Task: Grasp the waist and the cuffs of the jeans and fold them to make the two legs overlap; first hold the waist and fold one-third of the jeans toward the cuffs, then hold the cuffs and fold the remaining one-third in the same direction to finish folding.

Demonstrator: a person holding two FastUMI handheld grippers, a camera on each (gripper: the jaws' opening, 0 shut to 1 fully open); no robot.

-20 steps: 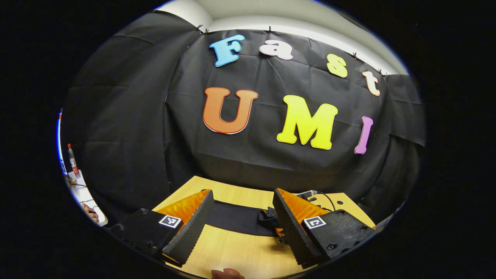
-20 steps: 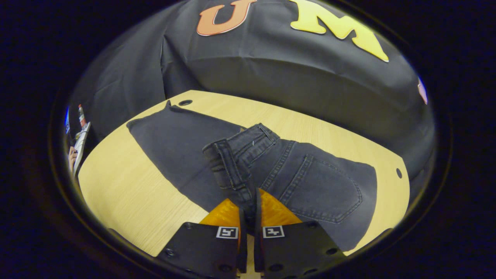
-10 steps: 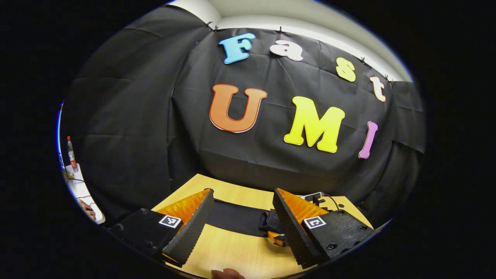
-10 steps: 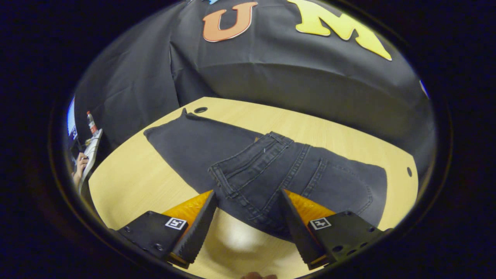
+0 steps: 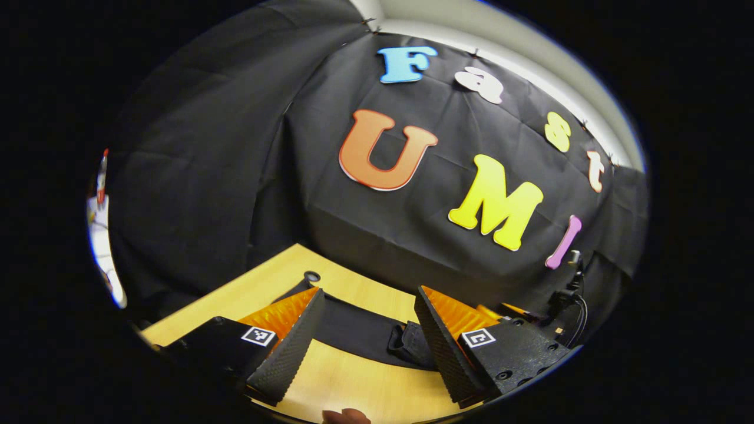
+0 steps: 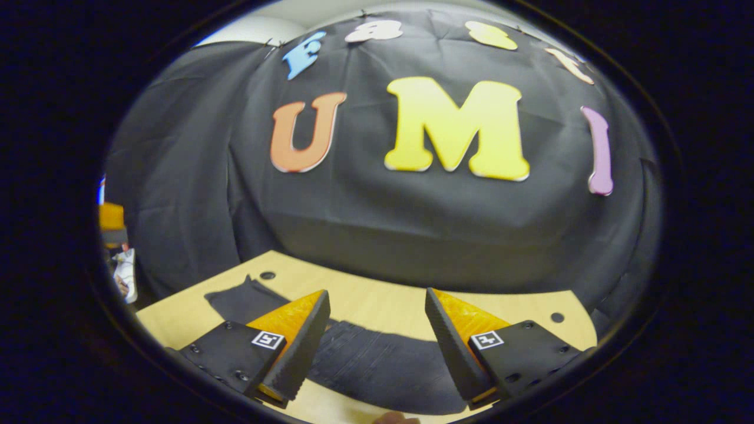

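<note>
jeans (image 6: 377, 365) flat (waist (image 5: 406, 347) folded)

A: Where do the jeans (image 6: 377, 362) lie?
B: Flat on the table (image 6: 377, 300), running left to right, their left end near a hole (image 6: 268, 275) at the far left corner.
A: And the wall?
B: Behind the table's far edge. Another hole (image 6: 556, 317) sits far right.

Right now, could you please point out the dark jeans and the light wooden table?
dark jeans (image 6: 377, 365): right gripper view, flat denim between the fingers.
light wooden table (image 6: 377, 300): right gripper view, bare top.
</note>
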